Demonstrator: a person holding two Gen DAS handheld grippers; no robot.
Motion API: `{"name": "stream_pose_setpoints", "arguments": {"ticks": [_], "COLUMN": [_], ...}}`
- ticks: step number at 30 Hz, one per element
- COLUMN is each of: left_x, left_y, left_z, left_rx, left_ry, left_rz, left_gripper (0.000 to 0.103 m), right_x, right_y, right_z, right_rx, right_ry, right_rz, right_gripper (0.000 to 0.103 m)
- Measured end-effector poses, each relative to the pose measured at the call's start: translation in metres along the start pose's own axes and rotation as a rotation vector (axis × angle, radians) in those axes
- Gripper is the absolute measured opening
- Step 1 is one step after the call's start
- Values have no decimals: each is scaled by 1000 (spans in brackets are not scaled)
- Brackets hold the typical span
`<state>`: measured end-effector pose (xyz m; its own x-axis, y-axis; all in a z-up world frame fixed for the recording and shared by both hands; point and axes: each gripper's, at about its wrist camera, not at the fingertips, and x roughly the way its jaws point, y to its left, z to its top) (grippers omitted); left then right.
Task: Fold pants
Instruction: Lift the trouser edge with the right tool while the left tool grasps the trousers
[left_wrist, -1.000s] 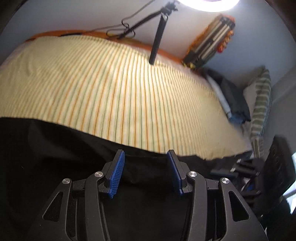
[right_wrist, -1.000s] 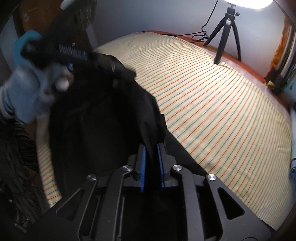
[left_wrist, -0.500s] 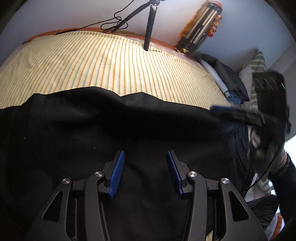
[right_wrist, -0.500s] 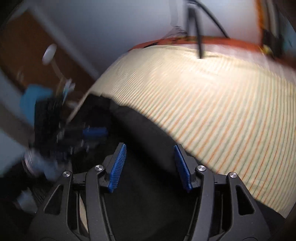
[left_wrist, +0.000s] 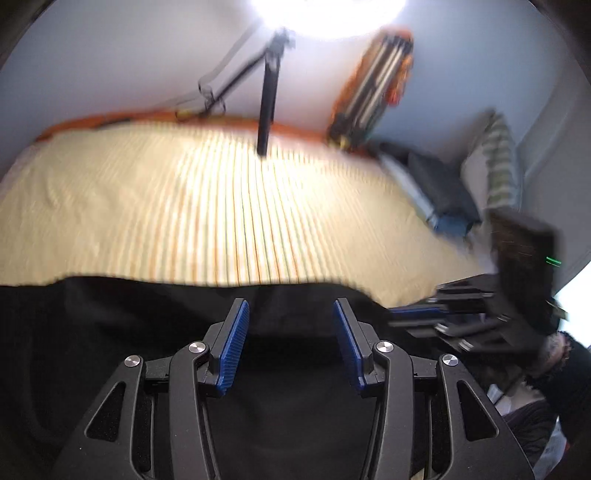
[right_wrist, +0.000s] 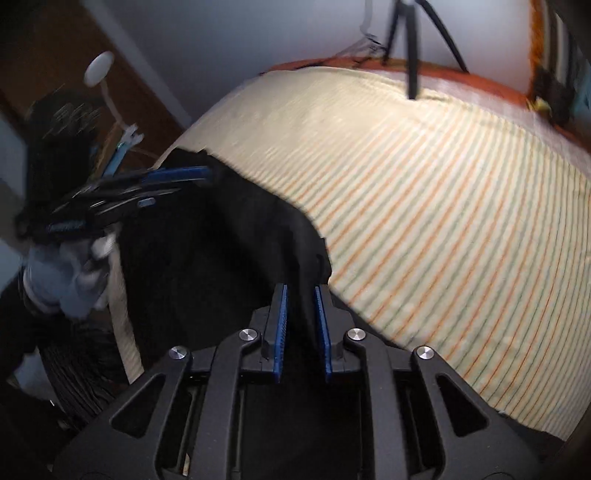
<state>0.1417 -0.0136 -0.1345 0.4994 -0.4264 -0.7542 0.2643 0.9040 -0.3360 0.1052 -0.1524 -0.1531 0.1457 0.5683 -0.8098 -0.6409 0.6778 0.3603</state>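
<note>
Your right claw (right_wrist: 300, 295) pinched a fold of the black fabric pants (right_wrist: 221, 251) between nearly closed pads, while your left claw (left_wrist: 291, 314) gaped wide above them.

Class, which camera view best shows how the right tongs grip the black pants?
The right wrist view: the right tongs pinch a fold of the black pants. The left wrist view shows them only blurred at the frame's edge.

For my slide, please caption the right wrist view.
Right gripper pinches black pants on a striped bed.
</note>
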Motion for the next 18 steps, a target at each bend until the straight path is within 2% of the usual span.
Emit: {"name": "stream_pose_setpoints", "arguments": {"ticks": [3, 4, 7, 9, 12, 14, 16, 17, 18], "left_x": [26, 25, 22, 21, 20, 21, 22, 20, 19], "left_y": [3, 2, 1, 6, 2, -2, -1, 0, 1], "left_z": [-18, -23, -26, -28, -29, -30, -28, -29, -30], "left_rx": [0, 13, 20, -5, 13, 25, 27, 23, 20], "left_ry": [110, 81, 84, 67, 65, 64, 66, 65, 64], "left_rz": [36, 40, 37, 15, 24, 30, 24, 18, 14], "left_gripper": [45, 46, 45, 45, 45, 45, 45, 45, 45], "right_x": [8, 9, 6, 4, 5, 10, 20, 20, 18], "right_y": [21, 22, 14, 9, 6, 0, -7, -8, -12], "right_z": [-11, -10, -7, -4, 2, 4, 5, 3, 3], "right_rx": [-99, -112, -113, -95, -66, -22, 49, 71, 105], "right_ry": [40, 48, 45, 45, 17, 23, 43, 36, 22], "right_rz": [-40, -42, -42, -39, -78, -50, 16, 42, 88], "right_gripper": [17, 17, 17, 22, 37, 41, 47, 55, 58]}}
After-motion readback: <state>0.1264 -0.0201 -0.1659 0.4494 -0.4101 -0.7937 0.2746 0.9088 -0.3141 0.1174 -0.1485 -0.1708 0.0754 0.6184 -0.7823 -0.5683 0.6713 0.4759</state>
